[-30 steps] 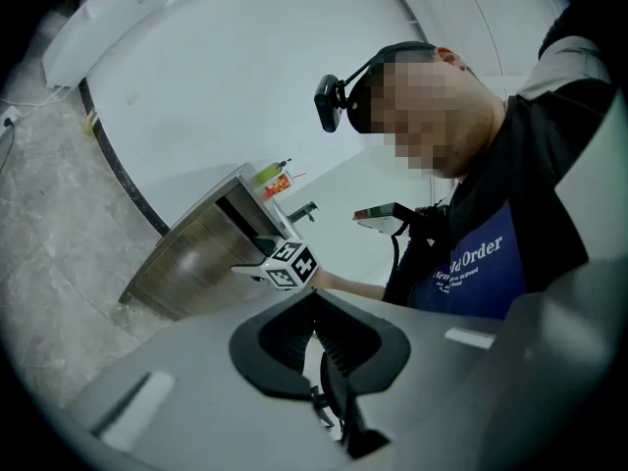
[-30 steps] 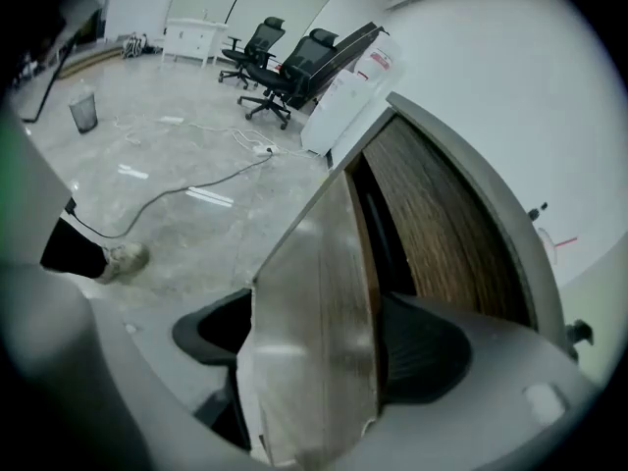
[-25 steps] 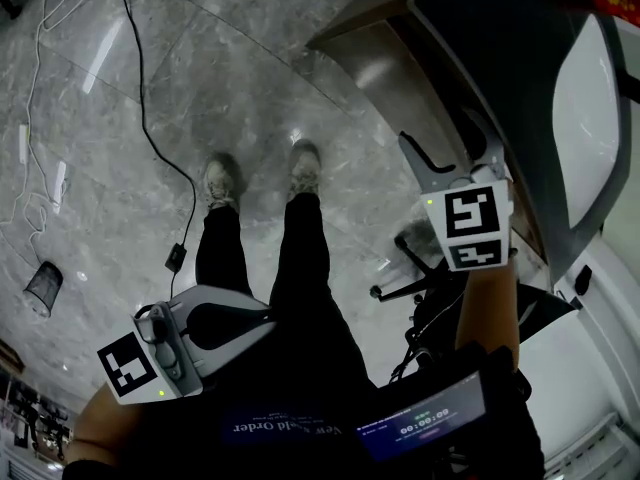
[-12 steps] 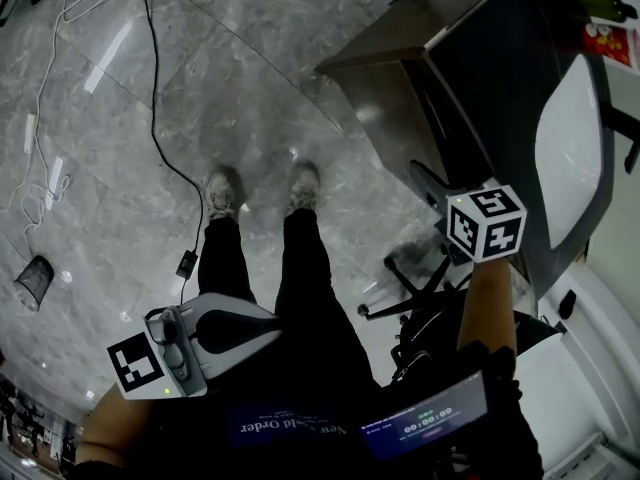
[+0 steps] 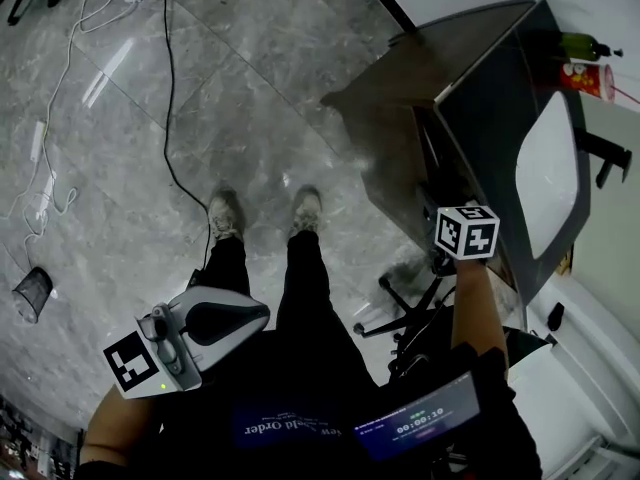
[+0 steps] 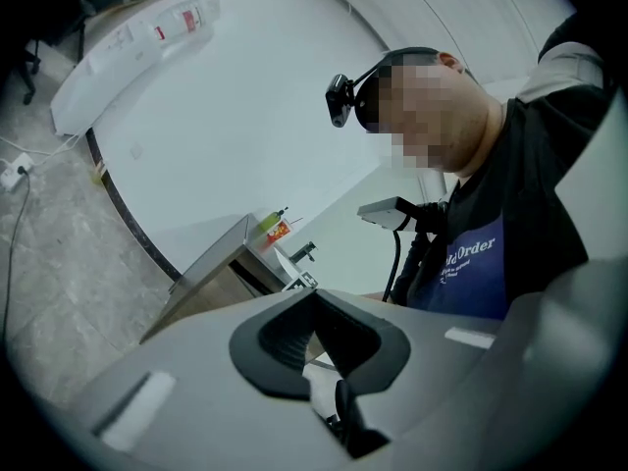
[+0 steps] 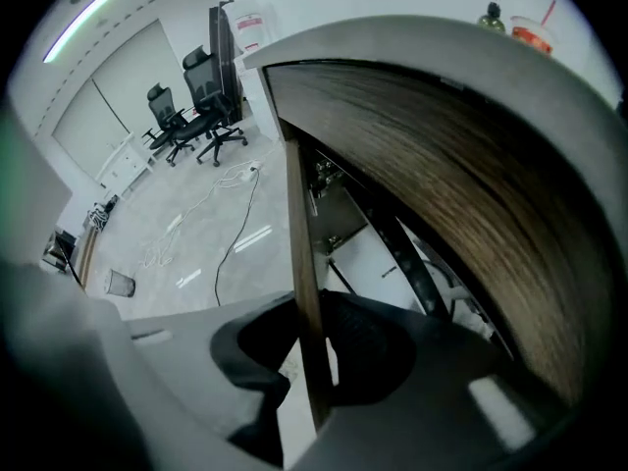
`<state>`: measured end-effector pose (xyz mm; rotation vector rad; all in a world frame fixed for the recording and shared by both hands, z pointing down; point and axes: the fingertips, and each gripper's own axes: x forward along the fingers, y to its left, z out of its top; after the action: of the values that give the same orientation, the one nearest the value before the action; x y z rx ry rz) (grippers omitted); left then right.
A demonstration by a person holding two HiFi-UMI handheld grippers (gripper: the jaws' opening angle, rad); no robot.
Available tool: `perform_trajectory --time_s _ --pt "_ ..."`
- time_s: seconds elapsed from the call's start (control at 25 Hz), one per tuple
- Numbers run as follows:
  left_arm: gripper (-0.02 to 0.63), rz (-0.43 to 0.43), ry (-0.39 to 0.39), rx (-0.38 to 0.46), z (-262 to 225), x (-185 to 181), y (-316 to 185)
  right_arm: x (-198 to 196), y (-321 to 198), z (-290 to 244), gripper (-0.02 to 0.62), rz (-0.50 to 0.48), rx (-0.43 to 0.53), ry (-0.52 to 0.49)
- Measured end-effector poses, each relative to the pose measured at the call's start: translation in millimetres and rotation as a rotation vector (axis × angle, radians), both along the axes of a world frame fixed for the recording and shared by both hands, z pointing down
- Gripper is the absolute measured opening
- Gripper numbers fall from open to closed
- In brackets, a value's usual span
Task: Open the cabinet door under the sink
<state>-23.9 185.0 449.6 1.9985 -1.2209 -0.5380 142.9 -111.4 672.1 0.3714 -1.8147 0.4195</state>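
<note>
The sink cabinet (image 5: 470, 88) stands at the upper right of the head view, with a dark top and a white basin (image 5: 545, 183). Its brown door (image 5: 395, 168) is slightly ajar. In the right gripper view the door's thin edge (image 7: 302, 263) runs between the jaws, with pipes and a hinge showing behind it. My right gripper (image 5: 440, 258) points steeply down at that edge. Its jaws are closing, and the pads (image 7: 368, 346) press on the board. My left gripper (image 5: 262, 316) hangs by my left thigh, shut and holding nothing; the left gripper view (image 6: 314, 297) looks toward the person.
A black cable (image 5: 170, 118) and white cords cross the grey floor, and a small wire bin (image 5: 28, 293) stands at the left. A chair base (image 5: 400, 308) sits by my right leg. A green bottle (image 5: 580, 46), a red cup (image 5: 590, 76) and the faucet (image 5: 605, 158) are on the counter.
My right gripper rolled, sank a little and narrowed its jaws onto the door edge. The head view tipped, showing more of the cabinet. The left gripper shifted slightly.
</note>
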Motion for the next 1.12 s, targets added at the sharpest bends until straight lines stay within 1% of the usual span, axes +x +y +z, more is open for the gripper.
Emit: perform_trajectory --time_s 0.16,0.28,0.4,0.6,0.76,0.96,1.12 --pt "0.000 0.032 -0.021 0.011 -11 -30 14 -1 4 0 0.087 0.050 0.029 0.021" --pt "0.000 0.076 -0.037 0.010 -18 -44 20 -1 12 3 0.087 0.097 0.001 0.021" --pt "0.000 0.125 -0.066 0.017 -25 -58 10 -5 24 5 0.087 0.154 -0.013 0.006" --pt "0.000 0.165 -0.089 0.033 -40 -71 -36 -10 33 5 0.087 0.205 -0.050 -0.013" --pt "0.000 0.196 -0.104 0.013 -45 -79 -79 -9 37 4 0.089 0.231 -0.096 -0.018" --pt "0.000 0.248 -0.127 0.031 -68 -80 -135 -11 47 8 0.091 0.230 -0.151 -0.003" --pt "0.000 0.284 -0.125 0.060 -83 -80 -178 -12 44 6 0.092 0.245 -0.165 0.000"
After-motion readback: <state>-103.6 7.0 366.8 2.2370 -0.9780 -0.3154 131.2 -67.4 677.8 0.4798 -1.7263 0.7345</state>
